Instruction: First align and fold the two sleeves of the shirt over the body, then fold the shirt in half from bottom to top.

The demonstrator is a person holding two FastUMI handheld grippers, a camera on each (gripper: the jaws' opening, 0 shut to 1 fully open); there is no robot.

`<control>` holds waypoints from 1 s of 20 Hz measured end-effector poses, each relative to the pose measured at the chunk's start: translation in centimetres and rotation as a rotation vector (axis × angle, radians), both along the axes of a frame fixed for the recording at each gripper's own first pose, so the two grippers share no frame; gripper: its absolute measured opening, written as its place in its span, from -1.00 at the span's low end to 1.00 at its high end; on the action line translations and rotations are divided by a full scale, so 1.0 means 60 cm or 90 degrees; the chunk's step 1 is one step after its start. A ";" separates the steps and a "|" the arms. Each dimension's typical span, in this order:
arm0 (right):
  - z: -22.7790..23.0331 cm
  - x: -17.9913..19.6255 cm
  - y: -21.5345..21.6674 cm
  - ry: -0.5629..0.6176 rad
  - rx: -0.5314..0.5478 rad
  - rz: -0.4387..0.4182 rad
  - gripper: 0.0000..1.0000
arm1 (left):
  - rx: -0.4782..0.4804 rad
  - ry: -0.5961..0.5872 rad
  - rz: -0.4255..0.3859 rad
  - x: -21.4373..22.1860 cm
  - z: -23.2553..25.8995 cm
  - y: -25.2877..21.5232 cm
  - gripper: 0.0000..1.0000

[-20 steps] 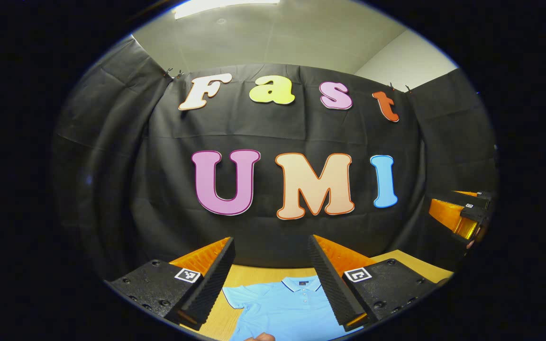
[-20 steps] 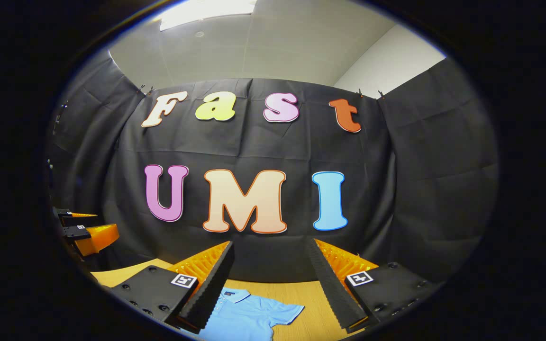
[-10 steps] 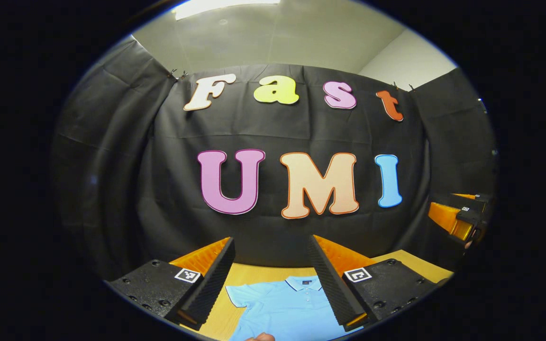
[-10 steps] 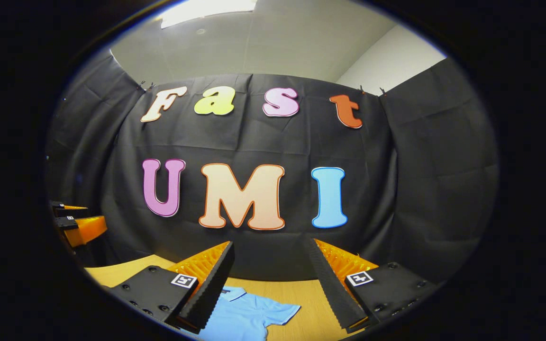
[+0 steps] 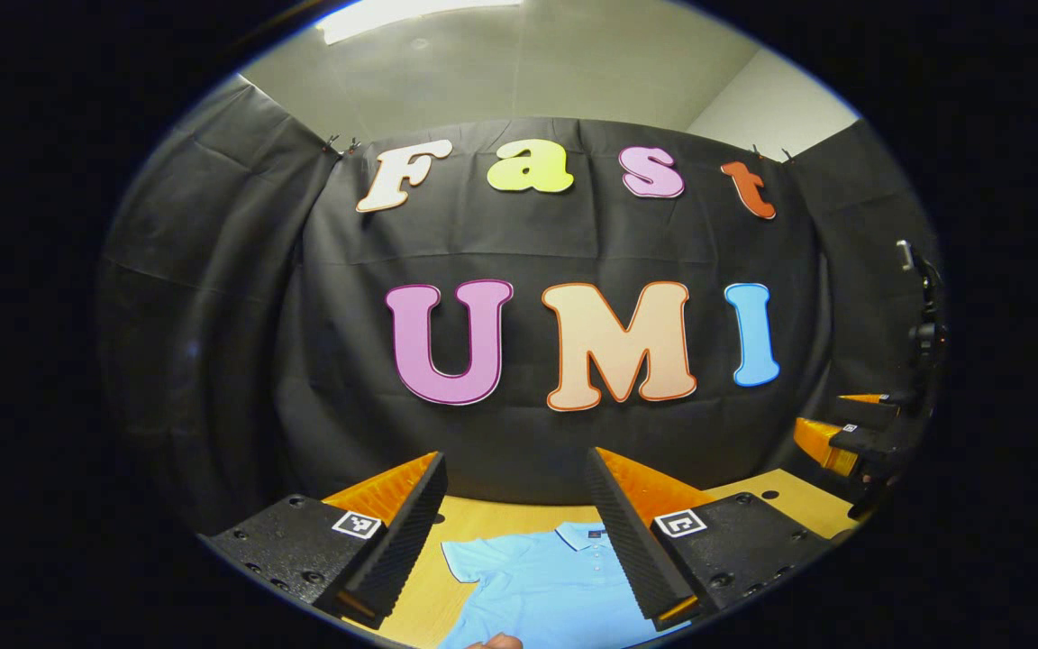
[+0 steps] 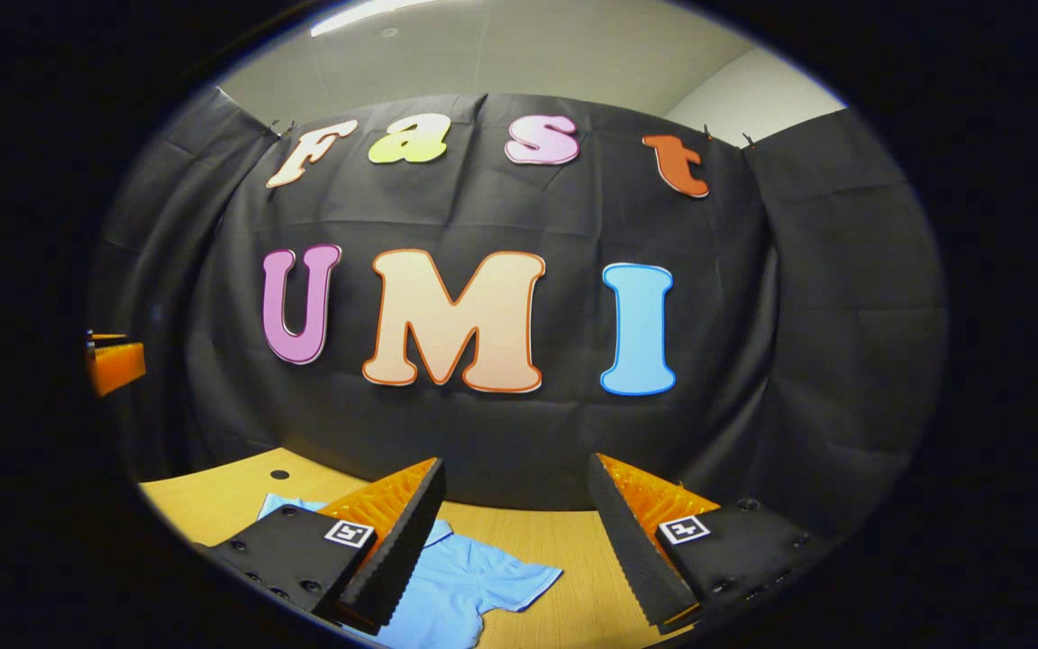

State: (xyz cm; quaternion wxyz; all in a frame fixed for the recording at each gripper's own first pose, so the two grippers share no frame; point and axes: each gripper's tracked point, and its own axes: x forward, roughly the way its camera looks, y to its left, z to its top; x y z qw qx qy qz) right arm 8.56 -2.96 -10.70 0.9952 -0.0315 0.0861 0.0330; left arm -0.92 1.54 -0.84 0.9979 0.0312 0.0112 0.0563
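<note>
Both grippers hang above the table with nothing between their fingers: the left gripper [image 5: 514, 532] has its jaws wide apart over the shirt [image 5: 541, 586], and the right gripper [image 6: 514, 536] is just as wide, held over the shirt's right sleeve [image 6: 505, 577]. In the left gripper view the right one shows again, farther off at the right edge; in the right gripper view the left one is a sliver at the far left.

The shirt lies flat, face up, on the table [image 6: 213, 496], its collar [image 5: 578, 538] toward the back edge where the black cloth wall hangs. Both short sleeves stick out sideways and nothing looks folded yet, so I'd judge the sleeve step is the one in hand and not yet begun.

To do it well, each gripper should come down on the outer hem of its own sleeve, pinch only that layer, lift a little and carry it inward until the sleeve lies over the chest with the side seams running straight. Working both sides together would keep the folds matched. Grabbing too deep could drag the body cloth along and skew the whole shirt.

It is a light blue polo, soft knit by the look of it, with a paler stripe on the collar and cuffs and a short buttoned placket [image 5: 580, 570]. Limp cloth like this will sag and crease where it is pinched. The table is smooth pale wood with a small dark round hole [image 6: 279, 474] near its back left corner. The gripper pads are ridged like saw teeth, which should bite thin fabric well.
</note>
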 end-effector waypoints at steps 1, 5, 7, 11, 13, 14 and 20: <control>-0.017 0.007 -0.005 0.009 -0.005 0.000 1.00 | 0.003 0.001 0.005 0.000 -0.001 0.002 0.87; -0.091 0.044 -0.020 0.050 -0.015 0.000 0.97 | 0.005 0.006 0.030 -0.005 -0.004 0.016 0.87; -0.132 0.061 -0.026 0.076 -0.017 0.000 0.97 | 0.005 0.011 0.046 -0.009 -0.006 0.023 0.87; -0.206 0.085 -0.031 0.120 -0.009 0.004 0.98 | 0.015 0.018 0.077 -0.023 -0.010 0.035 0.87; -0.244 0.096 -0.027 0.142 -0.014 0.012 0.97 | 0.018 0.022 0.094 -0.031 -0.013 0.042 0.87; -0.262 0.102 -0.026 0.152 -0.016 0.015 0.98 | 0.019 0.026 0.102 -0.035 -0.015 0.044 0.87; -0.388 0.125 -0.041 0.231 -0.031 0.014 1.00 | 0.012 0.056 0.131 -0.045 -0.042 0.046 0.87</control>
